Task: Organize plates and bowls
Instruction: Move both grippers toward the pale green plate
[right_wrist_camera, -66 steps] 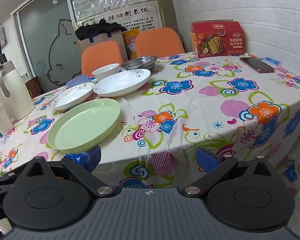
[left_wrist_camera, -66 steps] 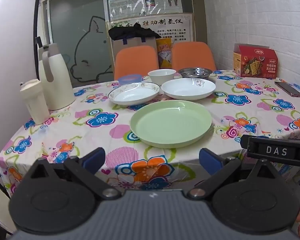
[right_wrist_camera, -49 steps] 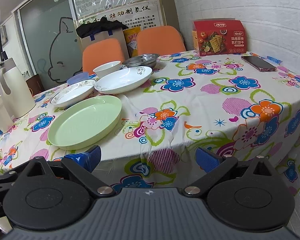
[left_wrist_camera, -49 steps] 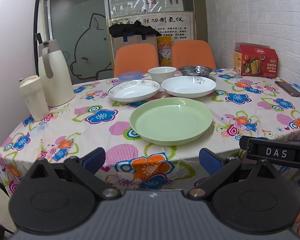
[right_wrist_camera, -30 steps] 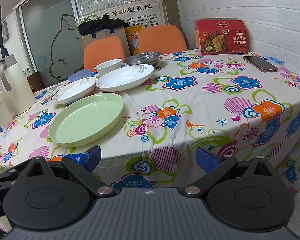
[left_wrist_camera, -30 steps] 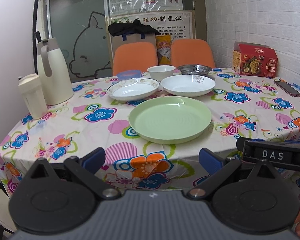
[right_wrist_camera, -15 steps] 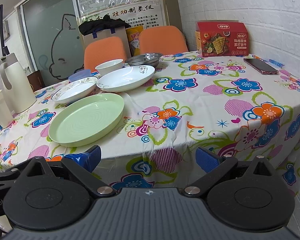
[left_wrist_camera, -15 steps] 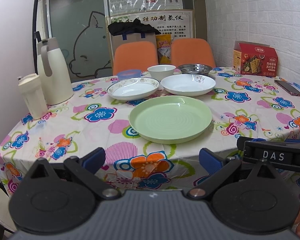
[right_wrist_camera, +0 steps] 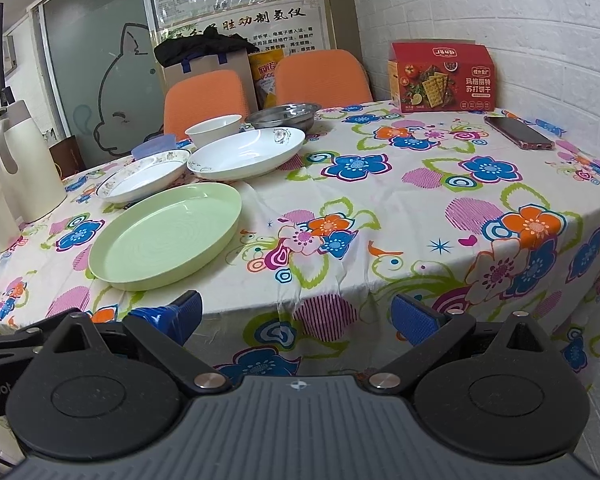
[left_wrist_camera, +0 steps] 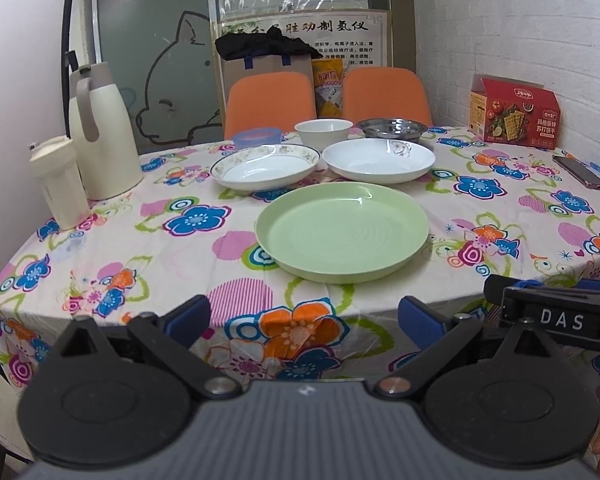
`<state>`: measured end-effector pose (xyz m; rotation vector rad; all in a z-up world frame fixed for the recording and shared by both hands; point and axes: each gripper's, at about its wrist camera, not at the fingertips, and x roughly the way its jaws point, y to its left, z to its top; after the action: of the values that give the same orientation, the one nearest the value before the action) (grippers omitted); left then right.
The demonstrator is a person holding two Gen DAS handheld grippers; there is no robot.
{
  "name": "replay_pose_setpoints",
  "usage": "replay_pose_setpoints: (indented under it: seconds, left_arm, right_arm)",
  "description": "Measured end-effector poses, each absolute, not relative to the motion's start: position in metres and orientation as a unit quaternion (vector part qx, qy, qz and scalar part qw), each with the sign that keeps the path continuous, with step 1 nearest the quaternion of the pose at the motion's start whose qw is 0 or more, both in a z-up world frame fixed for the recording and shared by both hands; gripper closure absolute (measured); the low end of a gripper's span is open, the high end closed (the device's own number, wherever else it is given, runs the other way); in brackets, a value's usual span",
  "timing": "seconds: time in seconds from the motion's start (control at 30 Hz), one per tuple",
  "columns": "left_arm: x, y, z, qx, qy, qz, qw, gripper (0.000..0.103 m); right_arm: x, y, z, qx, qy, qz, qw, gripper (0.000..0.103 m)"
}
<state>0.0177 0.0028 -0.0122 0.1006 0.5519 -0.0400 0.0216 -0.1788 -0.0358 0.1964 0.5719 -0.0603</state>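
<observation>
Facing green plate [left_wrist_camera: 342,230], hand-held grippers spread.

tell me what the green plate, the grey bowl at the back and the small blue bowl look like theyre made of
Green plate: likely plastic or melamine; flat uniform pastel colour, soft satin sheen, faint moulded rings.
Grey bowl: stainless steel by the look; silvery, mirror-like reflections inside.
Small blue bowl: probably translucent plastic; the wall looks frosted and light passes through it, though it is small and partly hidden.
</observation>
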Motion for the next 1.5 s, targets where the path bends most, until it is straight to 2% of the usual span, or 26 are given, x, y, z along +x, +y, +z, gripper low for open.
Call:
replay_pose_setpoints:
  seconds: [0.5, 0.97, 1.4, 1.5]
  left_arm:
    - [0.067, 0.012, 0.002, 0.056, 0.283, 0.013, 0.957, 0.004]
    - [0.131, 0.058, 0.006, 0.025, 0.342, -0.031, 0.939, 0.004]
    - [0.206, 0.064, -0.031, 0.007, 0.406, -0.043, 0.913, 0.004]
    - [0.217, 0.059, -0.038, 0.019, 0.411, -0.045, 0.91, 0.004]
  right_arm:
    - [0.054, -0.178, -0.023, 0.07, 0.291, -0.039, 0.953, 0.014]
    - [0.119, -0.167, -0.014, 0.027, 0.338, -0.012, 0.941, 0.014]
    - [0.174, -0.137, -0.042, -0.04, 0.385, 0.034, 0.921, 0.014]
    - [0.18, -0.136, -0.044, -0.023, 0.383, 0.045, 0.922, 0.014]
